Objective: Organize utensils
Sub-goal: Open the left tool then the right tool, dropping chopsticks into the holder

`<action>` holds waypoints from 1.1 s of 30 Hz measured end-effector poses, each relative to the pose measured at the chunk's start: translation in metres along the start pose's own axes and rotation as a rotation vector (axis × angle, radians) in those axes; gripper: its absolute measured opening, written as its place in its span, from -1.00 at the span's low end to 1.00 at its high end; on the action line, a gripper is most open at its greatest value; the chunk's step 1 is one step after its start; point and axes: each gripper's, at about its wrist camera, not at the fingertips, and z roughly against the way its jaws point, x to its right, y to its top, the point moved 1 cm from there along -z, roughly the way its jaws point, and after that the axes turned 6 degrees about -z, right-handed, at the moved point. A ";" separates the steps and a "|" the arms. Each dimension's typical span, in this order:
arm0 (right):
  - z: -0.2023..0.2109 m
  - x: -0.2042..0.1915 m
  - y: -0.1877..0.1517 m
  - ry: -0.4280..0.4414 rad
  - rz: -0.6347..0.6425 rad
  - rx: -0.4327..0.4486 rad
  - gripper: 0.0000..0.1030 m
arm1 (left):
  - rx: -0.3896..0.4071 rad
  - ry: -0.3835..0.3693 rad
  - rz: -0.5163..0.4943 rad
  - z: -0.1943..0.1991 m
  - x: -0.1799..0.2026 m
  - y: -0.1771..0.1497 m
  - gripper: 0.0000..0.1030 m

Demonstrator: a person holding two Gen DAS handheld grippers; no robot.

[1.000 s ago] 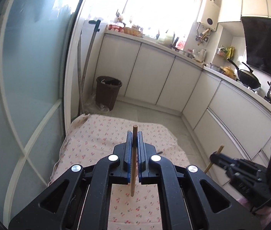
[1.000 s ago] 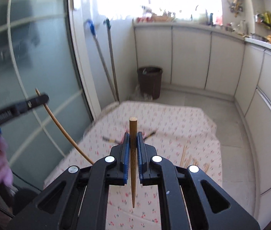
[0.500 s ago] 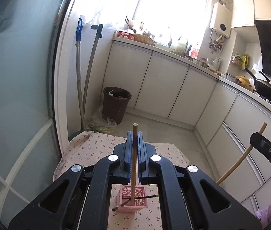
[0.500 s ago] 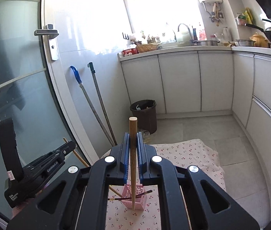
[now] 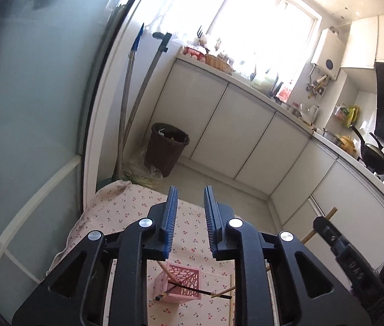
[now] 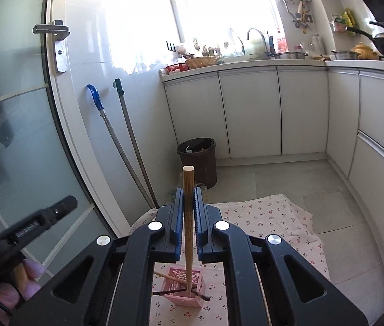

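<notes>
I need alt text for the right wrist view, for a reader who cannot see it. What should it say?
The right tongs are shut on an upright wooden chopstick whose lower tip reaches into a pink holder on a flowered cloth. Other chopsticks already lean in the holder; white kitchen cabinets stand behind.

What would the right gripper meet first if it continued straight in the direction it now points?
Probably the flowered cloth on the table beyond the pink perforated holder, though depth is unclear. The right gripper points forward and slightly down; the wooden chopstick it clamps hangs over the holder, not ahead.
</notes>
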 end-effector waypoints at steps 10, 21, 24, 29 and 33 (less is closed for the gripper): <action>-0.040 -0.006 -0.018 -0.014 -0.012 -0.008 -0.85 | -0.056 -0.002 -0.003 -0.015 0.000 -0.005 -0.51; -0.033 -0.003 -0.049 -0.022 0.007 -0.056 -0.55 | -0.100 0.024 -0.085 -0.022 0.009 -0.020 -0.50; -0.019 -0.001 -0.049 -0.062 0.032 -0.063 -0.51 | -0.105 0.018 -0.120 -0.017 0.018 -0.024 -0.40; 0.004 0.005 -0.060 -0.136 0.076 -0.069 -0.42 | -0.132 0.016 -0.177 -0.014 0.031 -0.039 -0.30; 0.020 0.018 -0.076 -0.223 0.093 -0.082 -0.11 | -0.184 0.012 -0.218 -0.017 0.038 -0.061 -0.01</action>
